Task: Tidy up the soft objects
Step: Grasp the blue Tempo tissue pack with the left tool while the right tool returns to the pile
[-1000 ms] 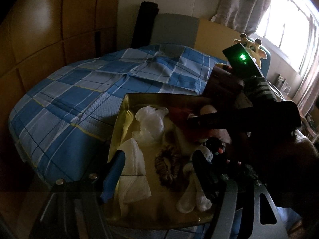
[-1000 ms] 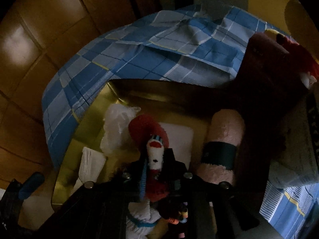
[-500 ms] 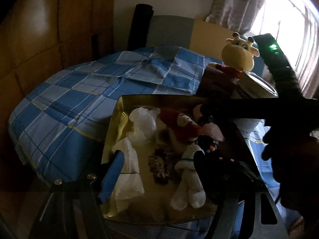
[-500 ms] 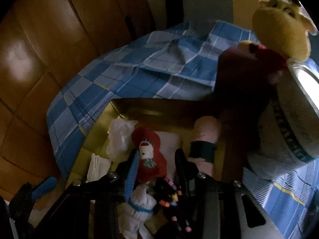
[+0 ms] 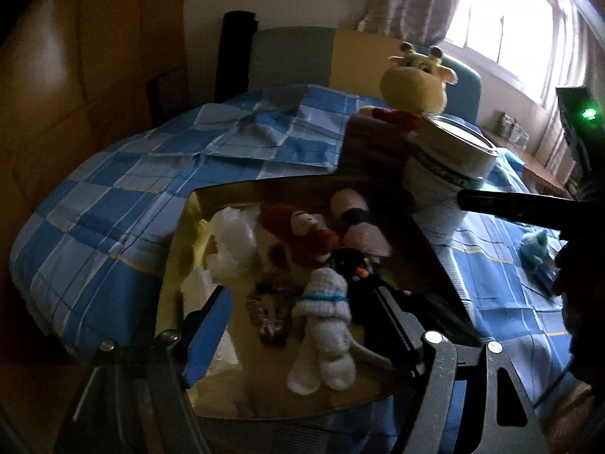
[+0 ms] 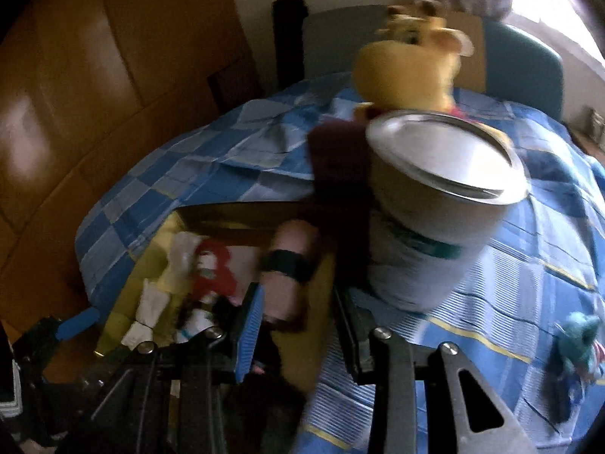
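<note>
A yellow tray (image 5: 177, 249) on the blue checked bed holds soft things: a red Santa doll (image 5: 298, 232), a pink roll with a black band (image 5: 357, 219), white socks (image 5: 325, 321), a white cloth (image 5: 230, 238) and a brown scrunchie (image 5: 266, 312). My left gripper (image 5: 302, 317) is open and empty over the tray's near end. My right gripper (image 6: 298, 325) is open and empty, raised over the tray's right edge (image 6: 325, 265), near the pink roll (image 6: 291, 265). A yellow giraffe plush (image 5: 414, 83) sits behind a tin; it also shows in the right wrist view (image 6: 408, 64).
A large white tin with a metal lid (image 6: 438, 227) stands right of the tray, a dark red box (image 6: 336, 166) beside it. A small teal toy (image 6: 578, 335) lies on the bedcover at the right. Wooden wall panels are at the left, a window at the right.
My right gripper opened, let go of the red Santa doll in the tray and drew back up and to the right. My left gripper stayed open near the tray.
</note>
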Available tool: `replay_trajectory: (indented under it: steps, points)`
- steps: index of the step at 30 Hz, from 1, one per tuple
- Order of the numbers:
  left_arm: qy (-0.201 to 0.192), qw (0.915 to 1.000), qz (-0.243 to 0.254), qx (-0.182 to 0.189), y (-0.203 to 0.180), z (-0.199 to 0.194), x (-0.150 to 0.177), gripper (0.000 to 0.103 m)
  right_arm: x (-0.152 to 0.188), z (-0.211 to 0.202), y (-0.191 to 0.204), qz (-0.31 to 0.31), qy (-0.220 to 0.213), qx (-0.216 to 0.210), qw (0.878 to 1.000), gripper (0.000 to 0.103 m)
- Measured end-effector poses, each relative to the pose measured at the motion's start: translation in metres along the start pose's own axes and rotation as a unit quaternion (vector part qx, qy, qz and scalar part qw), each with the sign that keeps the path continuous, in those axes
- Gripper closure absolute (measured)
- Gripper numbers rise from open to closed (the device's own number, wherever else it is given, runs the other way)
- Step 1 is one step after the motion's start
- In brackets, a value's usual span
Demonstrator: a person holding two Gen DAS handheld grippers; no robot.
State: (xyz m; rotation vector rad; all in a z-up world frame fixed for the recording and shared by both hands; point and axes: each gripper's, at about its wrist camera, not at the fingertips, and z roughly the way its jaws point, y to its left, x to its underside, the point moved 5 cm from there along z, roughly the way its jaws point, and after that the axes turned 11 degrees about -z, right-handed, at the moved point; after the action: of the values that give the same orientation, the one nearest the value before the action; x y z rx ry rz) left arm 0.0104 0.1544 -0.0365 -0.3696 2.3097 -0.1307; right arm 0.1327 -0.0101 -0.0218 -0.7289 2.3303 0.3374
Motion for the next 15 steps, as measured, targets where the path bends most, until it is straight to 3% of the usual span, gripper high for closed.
replay_trajectory:
  steps: [9, 12, 15]
  points:
    - [0.007, 0.9984, 0.036, 0.042, -0.038, -0.002, -0.003, 0.027, 0.039, -0.055, -0.105, 0.103, -0.023, 0.088, 0.990, 0.066]
    - [0.014, 0.9967, 0.049, 0.063, -0.054, -0.001, -0.002, 0.027, 0.063, -0.082, -0.158, 0.175, -0.036, 0.125, 0.976, 0.066]
    - [0.020, 0.9949, 0.066, 0.074, -0.071, 0.002, 0.001, 0.027, 0.094, -0.111, -0.214, 0.251, -0.047, 0.161, 0.953, 0.066]
